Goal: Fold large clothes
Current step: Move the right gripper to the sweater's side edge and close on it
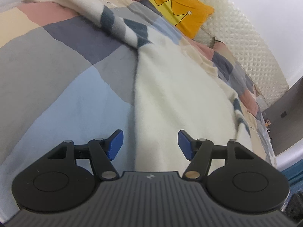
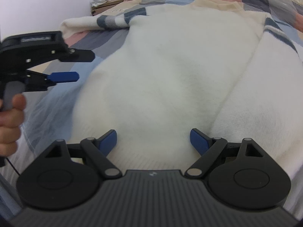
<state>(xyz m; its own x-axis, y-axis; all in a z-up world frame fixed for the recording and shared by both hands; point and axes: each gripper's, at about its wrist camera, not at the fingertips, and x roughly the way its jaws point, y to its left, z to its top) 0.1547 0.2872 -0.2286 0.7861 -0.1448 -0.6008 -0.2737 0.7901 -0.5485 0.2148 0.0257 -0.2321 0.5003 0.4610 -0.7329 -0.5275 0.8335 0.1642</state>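
Observation:
A cream sweater (image 1: pixel 180 98) with blue-grey striped sleeves lies spread flat on the bed. In the left wrist view my left gripper (image 1: pixel 150 143) hangs open over the sweater's left edge near the hem, nothing between its blue pads. The right wrist view shows the sweater (image 2: pixel 166 71) body, its striped sleeve (image 2: pixel 113 21) stretched to the far left. My right gripper (image 2: pixel 153 141) stands open just above the ribbed hem, empty. The left gripper (image 2: pixel 79 66) appears there at the left edge, held by a hand (image 2: pixel 9 123), its jaws apart.
The bed cover (image 1: pixel 56 66) is a patchwork of grey, blue, pink and beige. A yellow crown pillow (image 1: pixel 180 9) and a cream quilted headboard (image 1: pixel 246 37) lie at the far end. A cardboard box with clothes (image 2: pixel 108 0) sits beyond the bed.

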